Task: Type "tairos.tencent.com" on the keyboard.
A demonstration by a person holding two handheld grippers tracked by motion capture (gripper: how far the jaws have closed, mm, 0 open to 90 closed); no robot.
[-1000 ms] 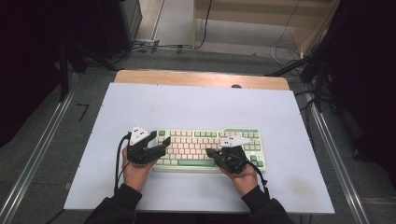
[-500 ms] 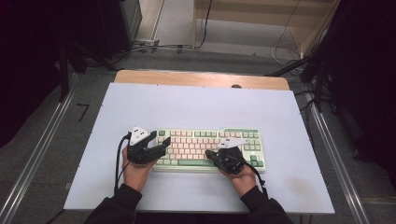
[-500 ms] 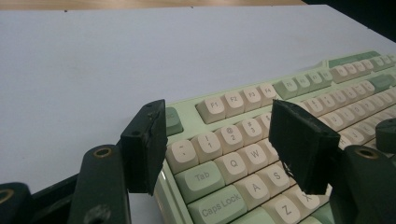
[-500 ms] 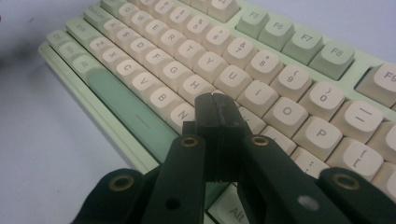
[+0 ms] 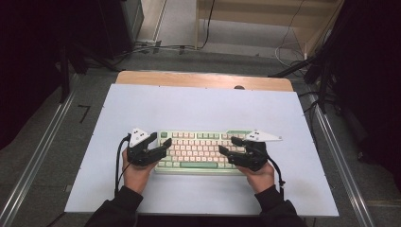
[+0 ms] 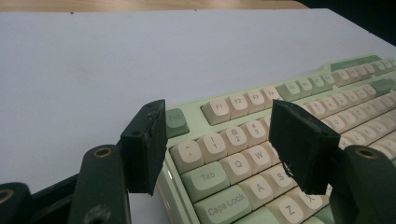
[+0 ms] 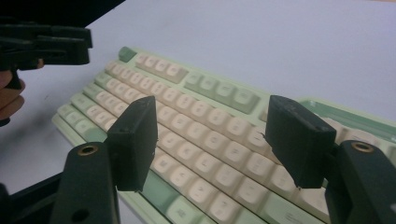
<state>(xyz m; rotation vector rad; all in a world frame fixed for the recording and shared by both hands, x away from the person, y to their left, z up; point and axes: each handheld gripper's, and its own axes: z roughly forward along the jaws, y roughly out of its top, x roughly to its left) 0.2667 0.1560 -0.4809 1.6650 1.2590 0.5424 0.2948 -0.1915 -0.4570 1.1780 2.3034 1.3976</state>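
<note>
Low centre of the high view, the keyboard (image 5: 198, 150) lies flat on the white table (image 5: 203, 109). The left gripper (image 5: 158, 144) hovers wide open over its Tab corner, gripping nothing. The right gripper (image 5: 229, 147) has just sprung its jaws apart above the other end, holding nothing, probably setting up a 2-handed lift.

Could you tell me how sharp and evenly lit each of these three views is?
High view: the table is evenly lit, its surroundings dark. Left gripper view: near keys of the keyboard are legible, far ones soft. Right gripper view: hazier, key legends unreadable, left gripper dark at top left.
</note>
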